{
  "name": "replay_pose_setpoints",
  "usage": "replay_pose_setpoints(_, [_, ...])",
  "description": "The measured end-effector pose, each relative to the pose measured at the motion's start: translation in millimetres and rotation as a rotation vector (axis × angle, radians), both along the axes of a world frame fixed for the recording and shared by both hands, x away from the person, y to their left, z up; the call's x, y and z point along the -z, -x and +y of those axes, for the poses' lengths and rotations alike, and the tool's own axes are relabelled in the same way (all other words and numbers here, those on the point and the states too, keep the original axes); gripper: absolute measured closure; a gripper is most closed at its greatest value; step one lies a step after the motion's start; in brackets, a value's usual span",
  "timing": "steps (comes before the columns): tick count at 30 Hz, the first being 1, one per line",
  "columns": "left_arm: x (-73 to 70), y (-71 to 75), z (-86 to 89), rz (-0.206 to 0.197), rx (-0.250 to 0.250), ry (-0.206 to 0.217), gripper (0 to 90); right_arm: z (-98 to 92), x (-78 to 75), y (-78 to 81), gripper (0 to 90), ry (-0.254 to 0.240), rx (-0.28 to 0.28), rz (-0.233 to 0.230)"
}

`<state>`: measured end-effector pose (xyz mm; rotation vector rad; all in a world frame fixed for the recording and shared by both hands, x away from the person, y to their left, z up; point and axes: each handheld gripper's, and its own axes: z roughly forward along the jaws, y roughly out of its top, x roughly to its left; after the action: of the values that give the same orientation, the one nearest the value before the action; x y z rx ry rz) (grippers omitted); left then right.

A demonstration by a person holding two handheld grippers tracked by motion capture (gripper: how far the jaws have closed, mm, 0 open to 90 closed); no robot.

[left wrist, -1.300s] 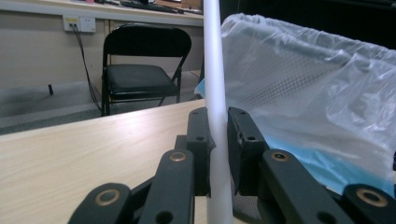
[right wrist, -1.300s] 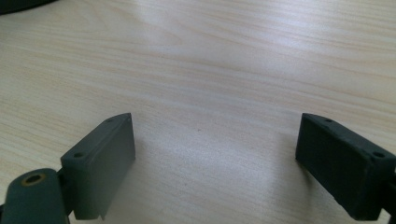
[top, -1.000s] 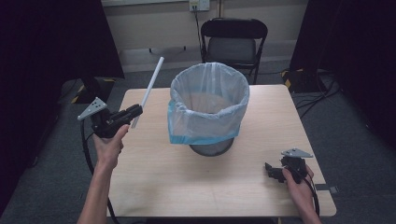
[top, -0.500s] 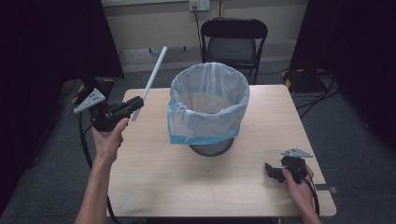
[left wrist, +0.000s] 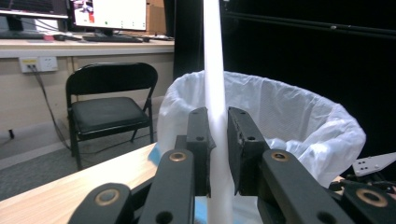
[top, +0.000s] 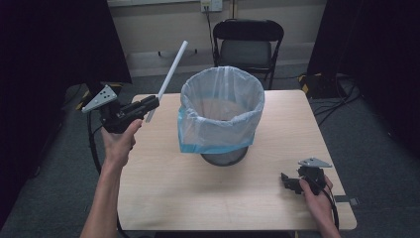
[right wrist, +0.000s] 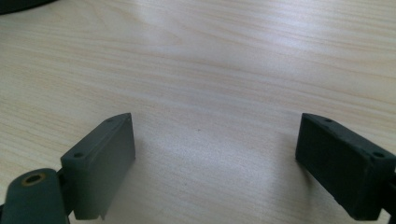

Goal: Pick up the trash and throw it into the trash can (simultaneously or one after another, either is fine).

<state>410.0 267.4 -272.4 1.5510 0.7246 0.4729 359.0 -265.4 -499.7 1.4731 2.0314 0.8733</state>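
White tube [top: 170, 78] – long, thin, straight, tilted – clamped in left gripper [top: 147, 104] fingers; right gripper [right wrist: 215, 163] fingers apart

White tube [top: 170, 75]: long, thin, straight, plain. Tilted, upper end leaning away toward chair [top: 249, 45], lower end just left of bin [top: 221, 116], above table's [top: 208, 198] left rear part. Clamped near lower end between jaws of left gripper [top: 147, 104]. Clear of bin rim.
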Motion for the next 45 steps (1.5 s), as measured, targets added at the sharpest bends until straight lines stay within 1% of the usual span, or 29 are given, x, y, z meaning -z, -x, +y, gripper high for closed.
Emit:
replay_pose_setpoints(5, [-6.8, -1.2, -9.8, -0.009, 0.021, -0.006, 80.2, 0.0, 0.0, 0.0, 11.1, 0.0, 0.0, 0.0])
replay_pose_setpoints(9, [-13.0, -0.8, -20.1, -0.02, 0.043, 0.003, 80.2, 0.0, 0.0, 0.0, 11.1, 0.0, 0.0, 0.0])
replay_pose_setpoints(13, [-19.7, -1.5, -29.1, -0.033, 0.064, -0.002, 80.2, 0.0, 0.0, 0.0, 11.1, 0.0, 0.0, 0.0])
replay_pose_setpoints(17, [-23.2, -2.4, -37.0, -0.032, 0.072, 0.001, 80.2, 0.0, 0.0, 0.0, 11.1, 0.0, 0.0, 0.0])
replay_pose_setpoints(18, [-24.5, -2.8, -38.7, -0.035, 0.077, 0.006, 80.2, 0.0, 0.0, 0.0, 11.1, 0.0, 0.0, 0.0])
replay_pose_setpoints(20, [-27.6, -4.0, -41.4, -0.04, 0.088, 0.001, 80.2, -0.1, 0.0, 0.0, 11.1, 0.001, -0.001, 0.0])
replay_pose_setpoints(23, [-30.6, -7.9, -45.6, -0.043, 0.093, -0.006, 80.2, 0.0, 0.0, 0.0, 11.1, 0.0, 0.0, 0.0])
replay_pose_setpoints(25, [-30.7, -10.8, -48.9, -0.036, 0.099, 0.004, 80.2, 0.0, 0.0, 0.0, 11.1, 0.0, 0.0, 0.0])
replay_pose_setpoints(26, [-31.1, -11.8, -50.4, -0.039, 0.101, 0.0, 80.2, 0.0, 0.0, 0.0, 11.1, 0.0, 0.0, 0.0])
replay_pose_setpoints(28, [-32.8, -13.5, -55.7, -0.038, 0.111, -0.003, 80.2, 0.0, 0.0, 0.0, 11.0, 0.0, 0.0, 0.0])
replay_pose_setpoints(29, [-35.4, -15.4, -61.0, -0.043, 0.122, -0.003, 80.3, 0.0, 0.0, 0.0, 11.0, 0.0, -0.001, 0.0])
replay_pose_setpoints(30, [-35.4, -15.4, -61.0, -0.043, 0.122, -0.003, 80.2, 0.0, 0.0, 0.0, 11.0, 0.0, -0.001, 0.0])
replay_pose_setpoints(33, [-39.5, -17.9, -66.2, -0.048, 0.14, 0.009, 80.3, 0.0, 0.0, 0.0, 11.1, 0.0, 0.0, 0.0])
replay_pose_setpoints(34, [-41.8, -18.7, -69.7, -0.051, 0.132, 0.005, 80.2, 0.0, 0.0, 0.0, 11.1, -0.001, 0.0, 0.001])
replay_pose_setpoints(36, [-42.9, -19.6, -71.2, -0.047, 0.127, 0.005, 80.2, 0.0, 0.0, 0.0, 11.1, -0.001, 0.0, 0.0])
replay_pose_setpoints(37, [-44.3, -21.3, -73.2, -0.048, 0.138, 0.011, 80.2, 0.0, 0.0, 0.0, 11.1, 0.0, 0.0, 0.0])
replay_pose_setpoints(42, [-46.1, -25.2, -80.7, -0.042, 0.151, 0.01, 80.3, 0.0, 0.0, 0.0, 11.0, -0.001, 0.0, 0.0])
replay_pose_setpoints(45, [-47.6, -31.3, -86.4, -0.039, 0.159, 0.012, 80.3, 0.0, 0.0, 0.0, 11.1, -0.001, 0.0, 0.0])
